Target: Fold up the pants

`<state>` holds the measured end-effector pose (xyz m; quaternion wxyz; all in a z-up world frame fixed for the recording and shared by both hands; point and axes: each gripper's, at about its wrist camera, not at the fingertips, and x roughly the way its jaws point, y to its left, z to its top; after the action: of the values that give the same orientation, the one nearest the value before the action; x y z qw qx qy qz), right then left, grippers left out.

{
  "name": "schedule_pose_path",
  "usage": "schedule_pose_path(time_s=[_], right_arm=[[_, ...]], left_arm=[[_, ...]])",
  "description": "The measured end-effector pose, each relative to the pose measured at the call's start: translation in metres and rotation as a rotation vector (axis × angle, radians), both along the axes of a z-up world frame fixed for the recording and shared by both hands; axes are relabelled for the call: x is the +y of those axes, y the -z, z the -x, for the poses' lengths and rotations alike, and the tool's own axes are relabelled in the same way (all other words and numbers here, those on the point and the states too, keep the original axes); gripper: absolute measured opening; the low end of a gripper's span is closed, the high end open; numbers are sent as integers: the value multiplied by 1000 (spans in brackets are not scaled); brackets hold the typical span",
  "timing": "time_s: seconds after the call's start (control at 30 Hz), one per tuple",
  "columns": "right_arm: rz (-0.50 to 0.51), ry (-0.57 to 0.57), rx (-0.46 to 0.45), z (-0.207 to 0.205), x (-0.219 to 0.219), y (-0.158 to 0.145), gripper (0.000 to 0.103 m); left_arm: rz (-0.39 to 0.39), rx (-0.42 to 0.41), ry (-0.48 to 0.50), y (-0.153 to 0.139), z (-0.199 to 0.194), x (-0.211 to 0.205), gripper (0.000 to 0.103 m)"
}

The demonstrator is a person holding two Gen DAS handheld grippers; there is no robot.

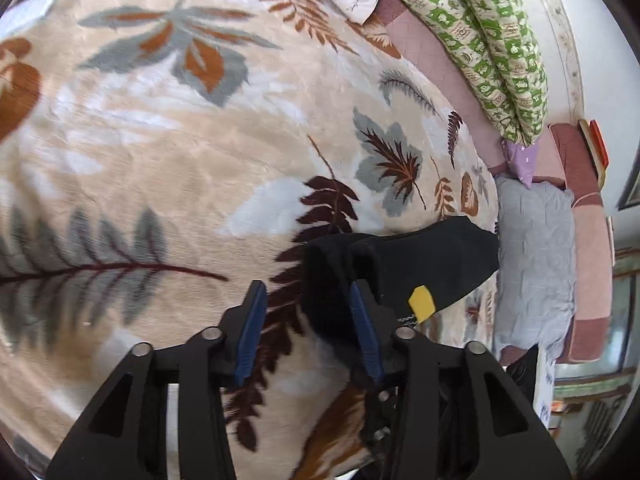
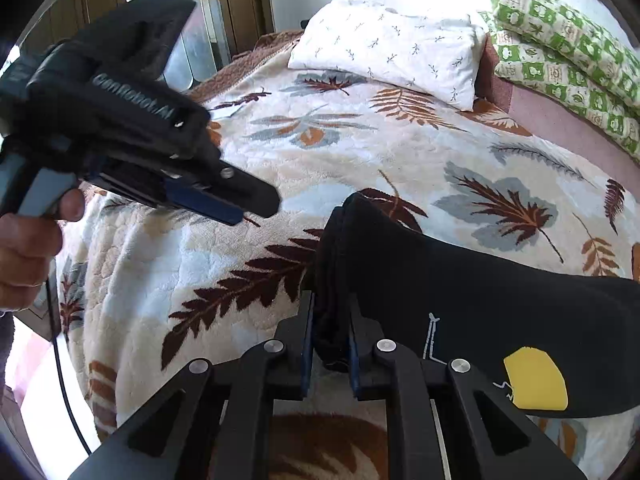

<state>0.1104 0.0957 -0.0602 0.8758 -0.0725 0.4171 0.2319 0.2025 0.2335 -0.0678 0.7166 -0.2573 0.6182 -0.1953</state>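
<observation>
Leaf-print blanket (image 2: 360,152) covers bed; black pants (image 2: 480,300), white pillow (image 2: 384,44) atop.

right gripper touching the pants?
Touching. In the right wrist view the right gripper has a bunched edge of the black pants pinched between its blue pads, with no gap visible.

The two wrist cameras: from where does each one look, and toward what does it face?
Left wrist: on the left gripper, open above the leaf blanket; black pants partly lie between its fingers.
Right wrist: on the right gripper, shut on the pants, facing the white pillow; the person's left hand shows.
Shared: pants, blanket, pillow, green bedding.
</observation>
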Motion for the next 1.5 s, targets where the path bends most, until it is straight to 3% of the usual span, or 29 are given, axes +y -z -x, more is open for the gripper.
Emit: schedule_pose_path(time_s=[0.23,0.33,0.47,0.7,0.83,0.93,1.1,1.2,1.37,1.5], right_arm=[[-46,-4,18,0,-4,1,13],[-67,-2,26,-1,-6,1,13],[-86,-4,28,0,-7,0,13],[-100,-9,30,-1,-7,0,13],[-100,-10,29,-1,-5,0,14],[-100,-10,32,-2,-5,1,14],[-102,-10,40,-3,-5,1,14],[-111,-1,54,-6,-6,3,15],[-113,4,65,-8,-4,4,17],[-107,2,71,-9,-3,6,17]], left_arm=[[133,98,-61,23,-6,-9,46],[148,98,-48,29,-7,-18,46],[228,92,-53,34,-10,-18,46],[383,-3,-24,37,3,-3,46],[403,-87,60,31,8,-7,46],[415,-105,96,31,9,-8,46],[507,-80,26,41,8,14,46],[473,-107,26,37,10,18,46],[286,-116,116,31,12,-3,46],[220,-99,118,32,9,-13,47]])
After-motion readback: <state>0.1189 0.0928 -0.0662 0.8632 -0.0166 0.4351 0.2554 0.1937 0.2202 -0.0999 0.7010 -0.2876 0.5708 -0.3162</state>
